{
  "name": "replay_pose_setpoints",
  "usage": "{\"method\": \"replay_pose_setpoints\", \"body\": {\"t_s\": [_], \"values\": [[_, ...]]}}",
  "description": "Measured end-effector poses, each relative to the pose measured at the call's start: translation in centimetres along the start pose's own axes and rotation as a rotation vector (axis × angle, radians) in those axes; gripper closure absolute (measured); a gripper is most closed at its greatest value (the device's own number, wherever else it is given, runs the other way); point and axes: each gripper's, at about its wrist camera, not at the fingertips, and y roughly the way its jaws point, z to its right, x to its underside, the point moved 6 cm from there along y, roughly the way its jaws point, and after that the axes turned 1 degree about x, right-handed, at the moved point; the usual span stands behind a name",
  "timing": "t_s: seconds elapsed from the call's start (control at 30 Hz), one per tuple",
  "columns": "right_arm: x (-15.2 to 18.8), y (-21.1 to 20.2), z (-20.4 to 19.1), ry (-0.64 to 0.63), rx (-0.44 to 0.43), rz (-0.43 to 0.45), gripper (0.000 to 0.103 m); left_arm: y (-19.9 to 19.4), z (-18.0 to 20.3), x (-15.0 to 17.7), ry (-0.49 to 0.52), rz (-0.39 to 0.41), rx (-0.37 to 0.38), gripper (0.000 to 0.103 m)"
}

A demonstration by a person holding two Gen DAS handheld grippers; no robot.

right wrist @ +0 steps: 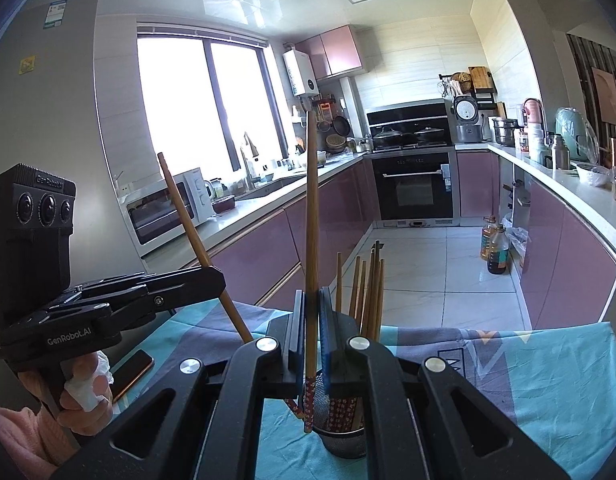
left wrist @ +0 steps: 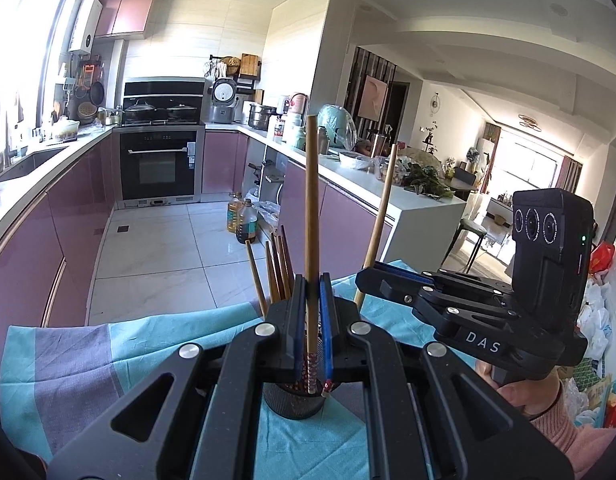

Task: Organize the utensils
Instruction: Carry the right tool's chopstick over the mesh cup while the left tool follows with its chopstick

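Both jaws clenched: left gripper on one chopstick; right gripper on another chopstick, above mesh holder.

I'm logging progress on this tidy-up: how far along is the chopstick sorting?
Done: several chopsticks already stand in the mesh holder on the cloth. In hand: the left gripper and right gripper each pinch one chopstick above the holder, with their patterned ends near its rim. Left: dropping those two in. No other loose utensils show on the cloth.
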Motion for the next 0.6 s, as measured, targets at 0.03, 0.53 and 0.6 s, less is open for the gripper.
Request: {"method": "replay_pose_setpoints", "body": {"t_s": [0.03,0.53,0.6], "values": [[0.03,0.04,0.02,0.001,0.002,-0.001,0.097,-0.02,0.04,0.02,0.001,0.000,-0.001,0.096],[-0.26,0.62,0.50,0.006,0.015,-0.006,0.097,0.59,0.33,-0.51,-0.004,-0.008,-0.002,0.096],[-0.24,0.89,0.64,0.007,0.017,-0.011,0.097,0.69,0.25,-0.65,-0.003,-0.011,-0.002,0.096]]}}
